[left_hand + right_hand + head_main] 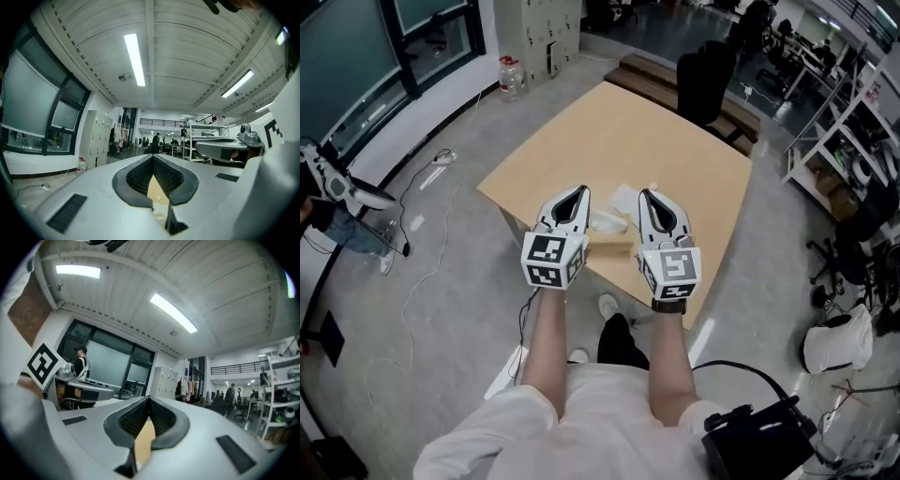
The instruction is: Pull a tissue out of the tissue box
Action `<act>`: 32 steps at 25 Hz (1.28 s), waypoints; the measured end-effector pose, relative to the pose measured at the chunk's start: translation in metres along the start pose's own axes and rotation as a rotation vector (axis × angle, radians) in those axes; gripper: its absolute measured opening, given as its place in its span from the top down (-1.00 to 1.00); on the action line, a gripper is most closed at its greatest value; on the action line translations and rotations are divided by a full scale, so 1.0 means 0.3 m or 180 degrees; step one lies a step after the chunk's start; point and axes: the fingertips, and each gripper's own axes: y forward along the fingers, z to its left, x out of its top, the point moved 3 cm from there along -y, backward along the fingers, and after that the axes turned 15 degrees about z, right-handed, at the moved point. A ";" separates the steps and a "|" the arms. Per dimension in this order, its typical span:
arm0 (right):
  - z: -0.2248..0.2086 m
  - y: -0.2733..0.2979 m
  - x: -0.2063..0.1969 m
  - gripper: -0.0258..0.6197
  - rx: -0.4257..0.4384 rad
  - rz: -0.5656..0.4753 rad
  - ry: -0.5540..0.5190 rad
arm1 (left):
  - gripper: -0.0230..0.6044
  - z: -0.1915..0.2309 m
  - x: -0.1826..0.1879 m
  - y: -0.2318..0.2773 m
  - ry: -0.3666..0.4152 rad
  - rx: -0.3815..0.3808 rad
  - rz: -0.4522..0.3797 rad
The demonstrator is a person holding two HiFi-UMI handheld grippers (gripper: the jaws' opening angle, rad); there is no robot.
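A tan tissue box [612,249] stands at the near corner of the light wooden table [675,141], and a white tissue [606,222] sticks out of its top. A loose white sheet [625,199] lies on the table just beyond it. My left gripper [580,194] and right gripper [645,195] are held level side by side, with the box between and below them. Both are shut with nothing in them. In the left gripper view the left gripper [153,157] has its jaws meeting at the tip. The right gripper [149,399] looks the same in the right gripper view.
A black office chair [705,80] stands at the table's far edge. A water jug [512,77] and grey lockers [539,33] are at the back left, with cables [431,234] on the floor. Shelving [853,141] lines the right; a black case [759,441] sits near my feet.
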 end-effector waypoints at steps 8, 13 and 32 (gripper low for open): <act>-0.135 0.306 -0.190 0.92 0.0556 0.0616 0.0325 | 0.92 0.119 -0.012 0.228 0.0099 0.0134 0.0134; -0.143 0.453 -0.355 0.92 0.0771 0.1069 0.0368 | 0.92 0.185 -0.126 0.364 -0.0084 0.0122 0.0384; 0.009 0.748 -0.824 0.92 0.1748 0.2302 0.0364 | 0.92 0.333 -0.513 0.622 -0.0668 0.0174 0.1147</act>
